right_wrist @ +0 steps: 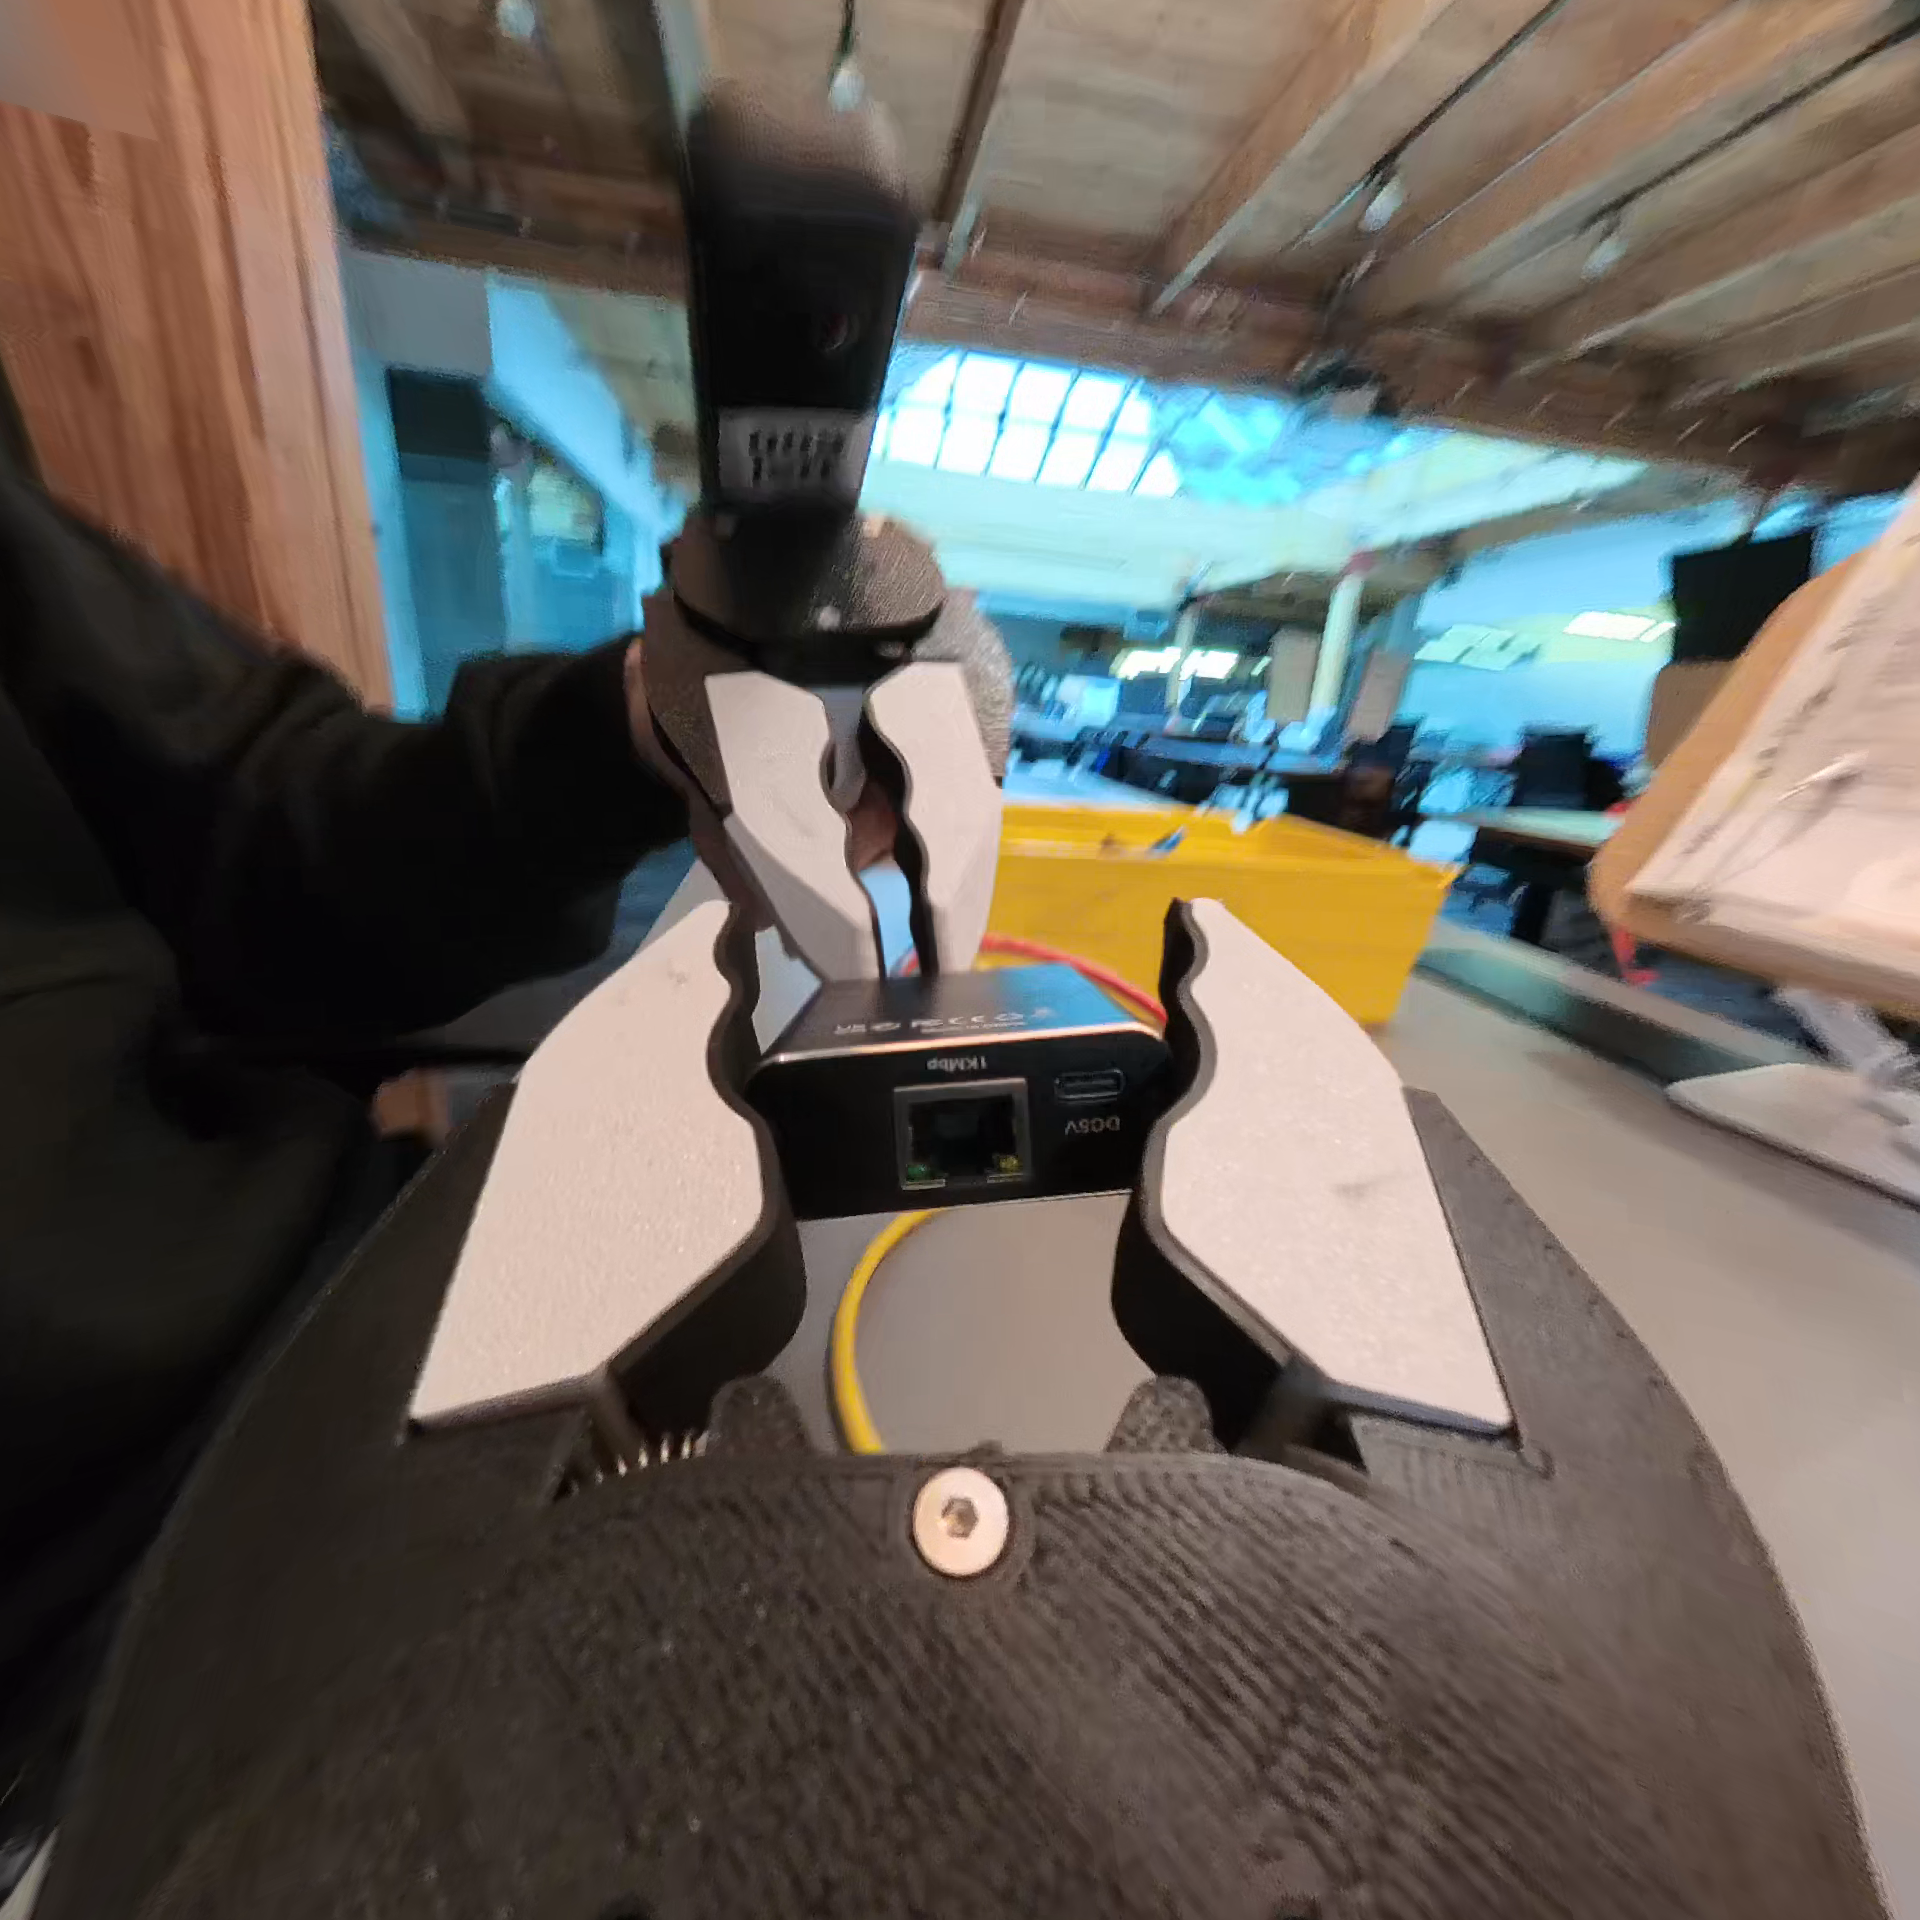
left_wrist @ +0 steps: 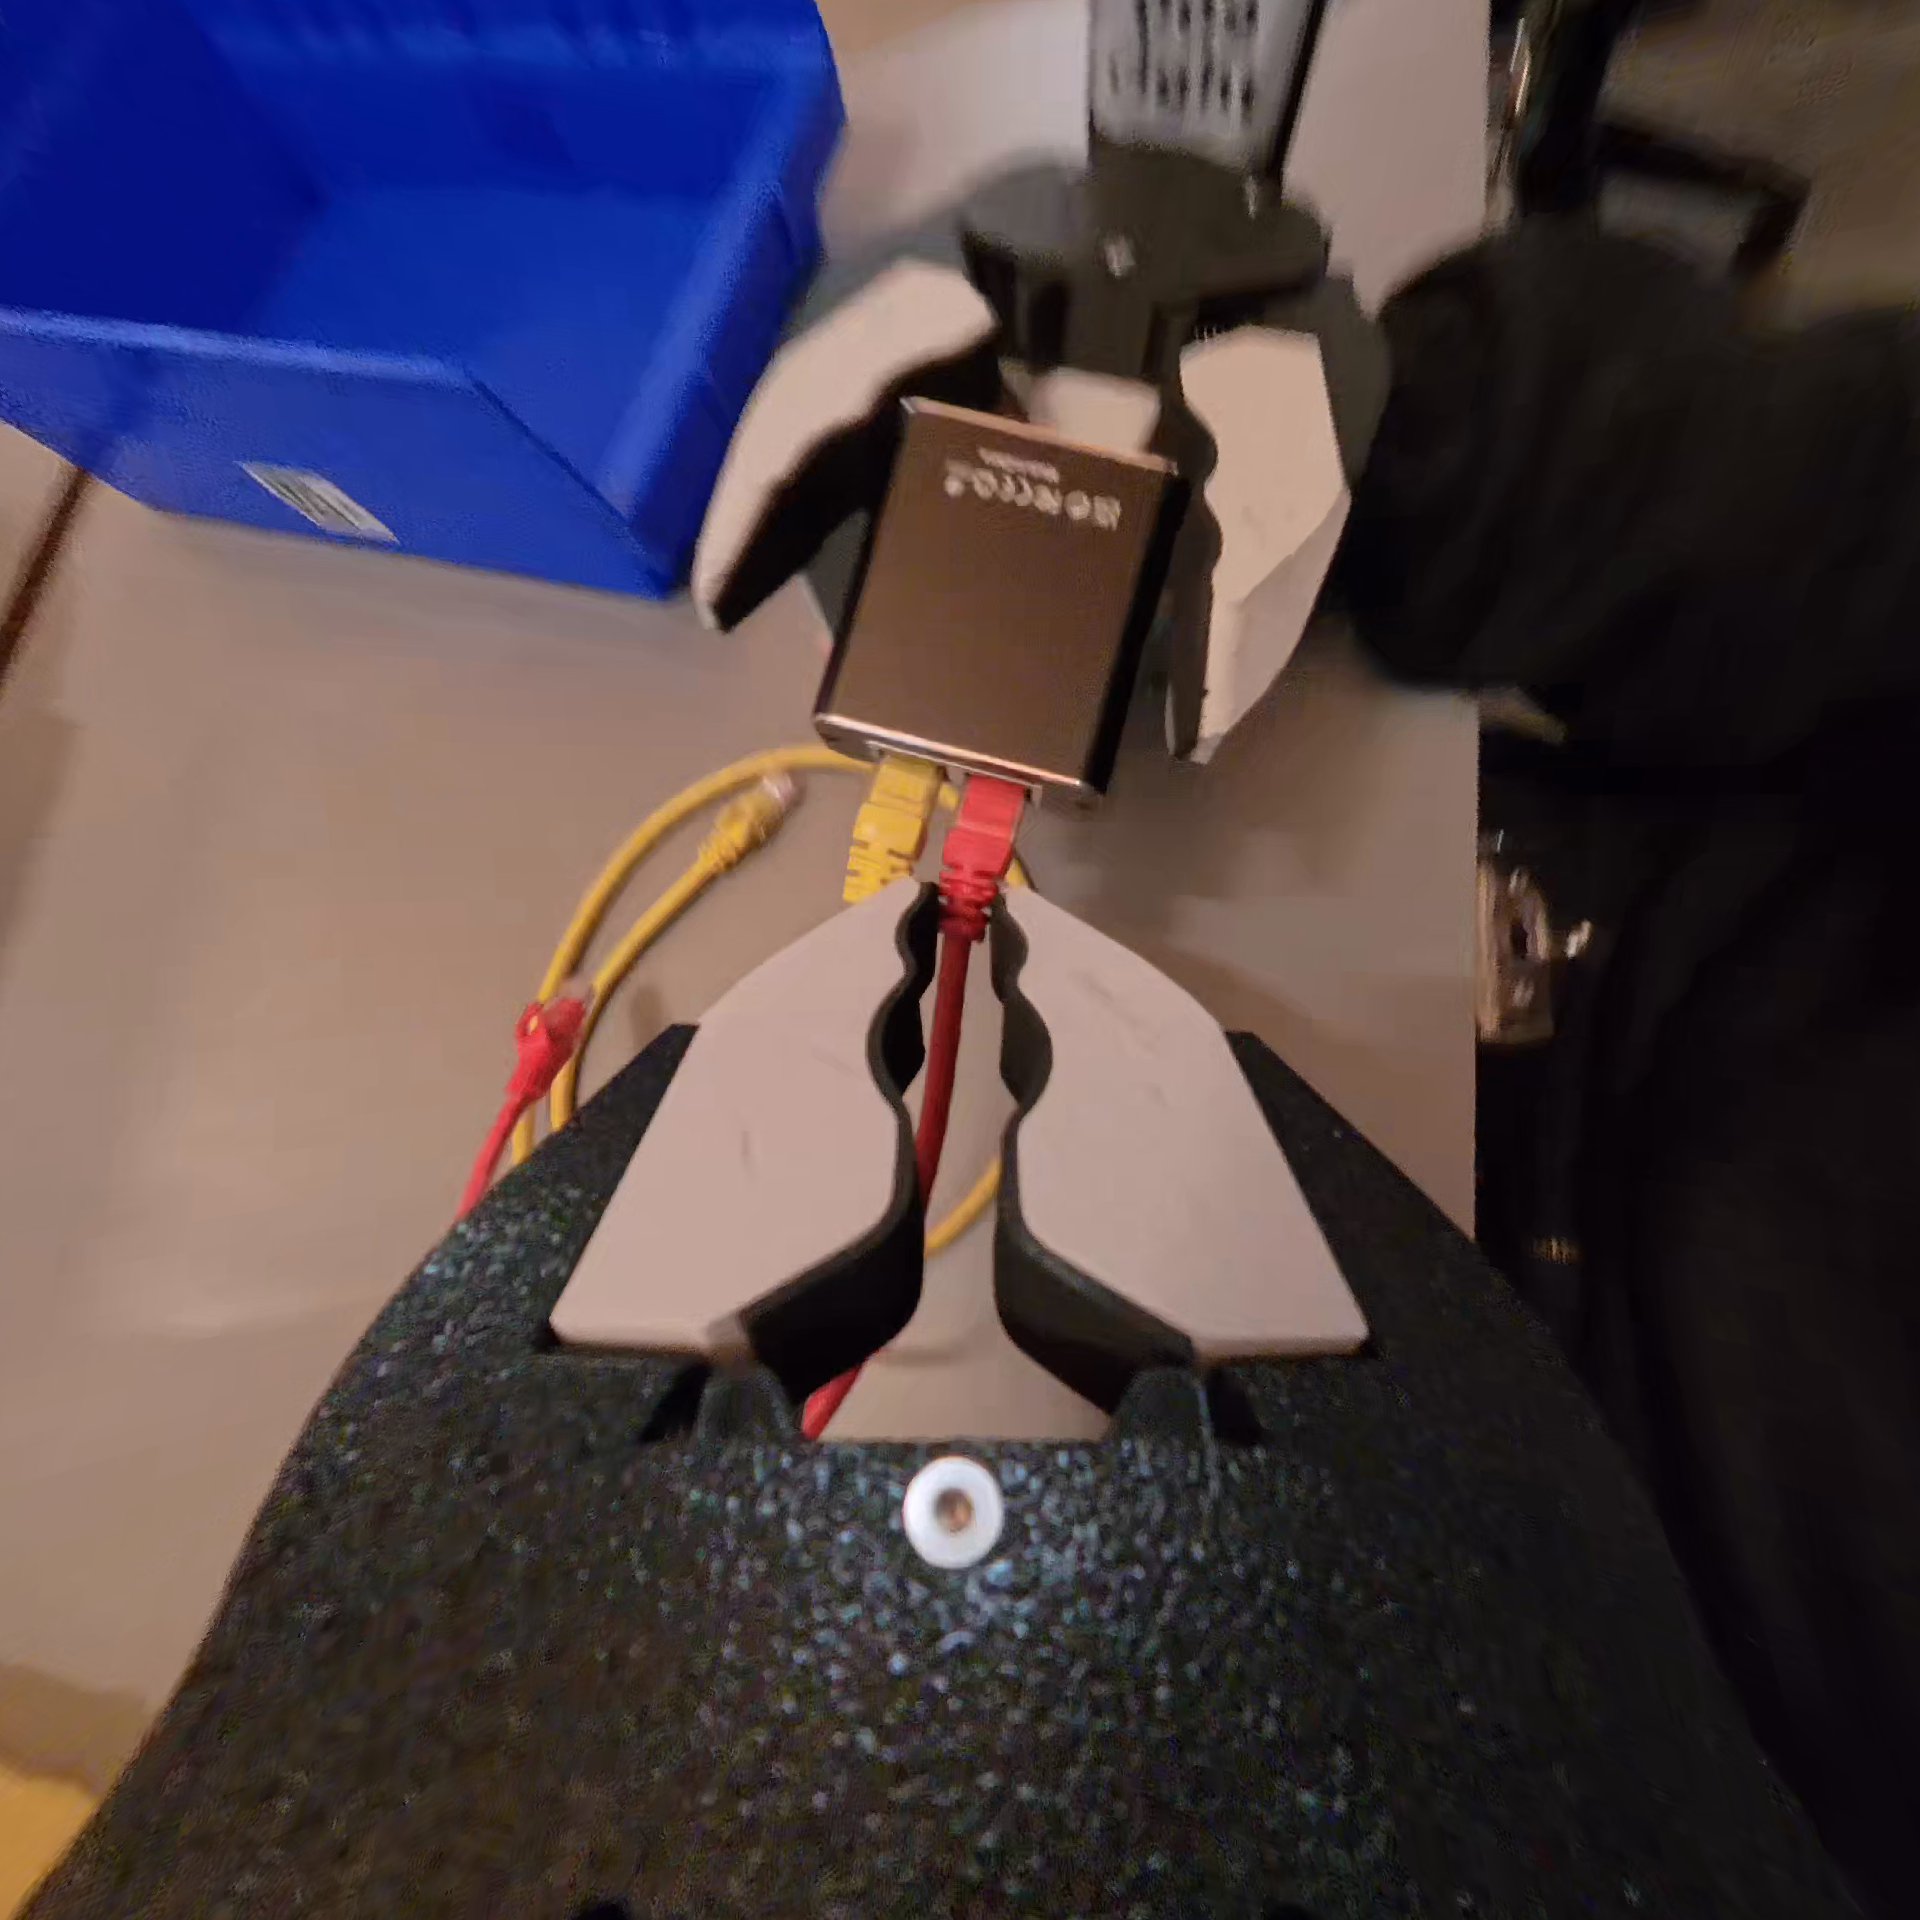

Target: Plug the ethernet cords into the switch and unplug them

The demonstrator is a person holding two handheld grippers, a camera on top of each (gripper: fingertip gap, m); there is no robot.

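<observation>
Left tool [left_wrist: 954,902] of mine is closed on the red ethernet cord [left_wrist: 940,1049], just behind its plug; the two grey fingers [left_wrist: 774,1122] pinch the cord near their tips and the rest of it runs back between them toward me. That red plug [left_wrist: 982,831] sits in a port on the near face of the switch [left_wrist: 1003,592], and a yellow plug [left_wrist: 888,821] sits in the port beside it, on its left. My right tool [right_wrist: 961,1049] grips the switch by its two sides, so the small black box is held between the fingers [right_wrist: 613,1164] with its single port and a small socket facing my right camera. In the left wrist view the right tool [left_wrist: 961,665] shows on the far side of the switch, with its fingers spread around the box. In the right wrist view the left tool [right_wrist: 896,951] comes down behind the switch. The yellow ethernet cord [left_wrist: 623,935] lies in a loop on the table [left_wrist: 260,831], and its free plug [left_wrist: 743,826] rests beside the loop. The free red plug [left_wrist: 540,1039] of the red cord lies across the yellow loop. A blue bin [left_wrist: 395,281] stands on the table to the left of the switch, well apart from it. A yellow bin [right_wrist: 1205,904] stands behind the switch in the right wrist view. A dark sleeve [right_wrist: 260,831] reaches to the left tool.
</observation>
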